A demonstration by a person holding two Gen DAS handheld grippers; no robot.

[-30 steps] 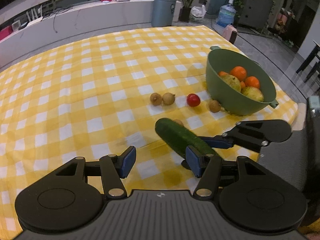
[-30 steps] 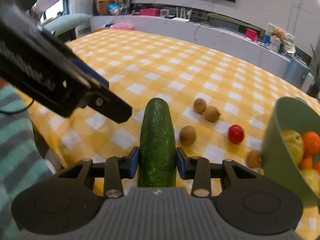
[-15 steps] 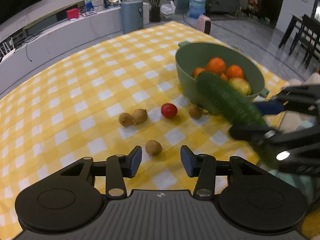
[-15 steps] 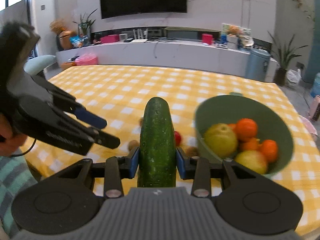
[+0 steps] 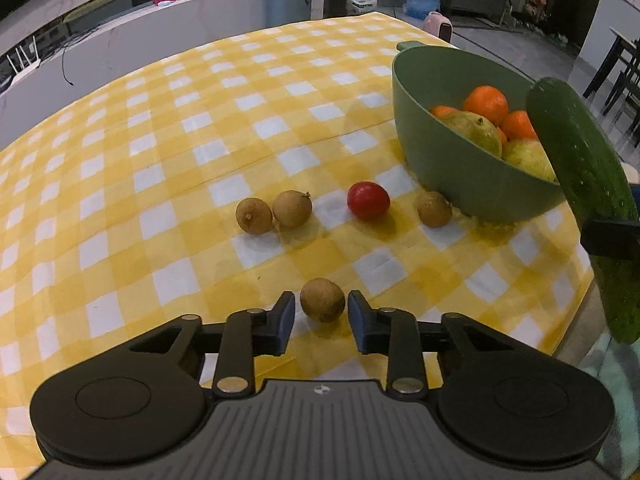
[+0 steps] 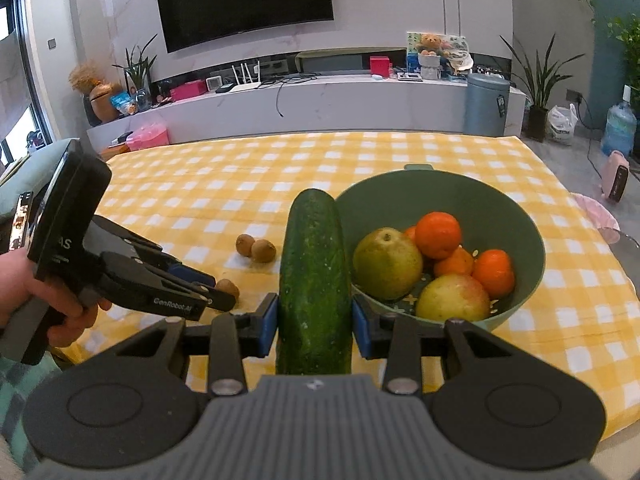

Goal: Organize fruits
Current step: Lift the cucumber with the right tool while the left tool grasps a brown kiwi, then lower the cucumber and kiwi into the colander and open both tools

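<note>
Left gripper [image 5: 321, 316] is closing around the nearest small brown fruit [image 5: 322, 299], which is sitting on the yellow checked cloth [image 5: 120, 184] between the blue pads; a sliver of gap is showing on each side, so pads are not yet pressing

Right gripper [image 6: 314, 324] is clamping the cucumber [image 6: 314, 276] near its lower part, holding it raised, tip pointing toward the green bowl [image 6: 532, 240]

Bowl is holding oranges and pears; three more brown fruits and a red one [image 5: 368, 201] are lying loose on the cloth beside it

Advice for the pick:
- keeping the fruit centred, since a round one will likely squirt sideways if one pad is meeting it first
- squeezing gently, then lifting straight up
- keeping the cucumber clear of the left hand's route to the bowl
</note>
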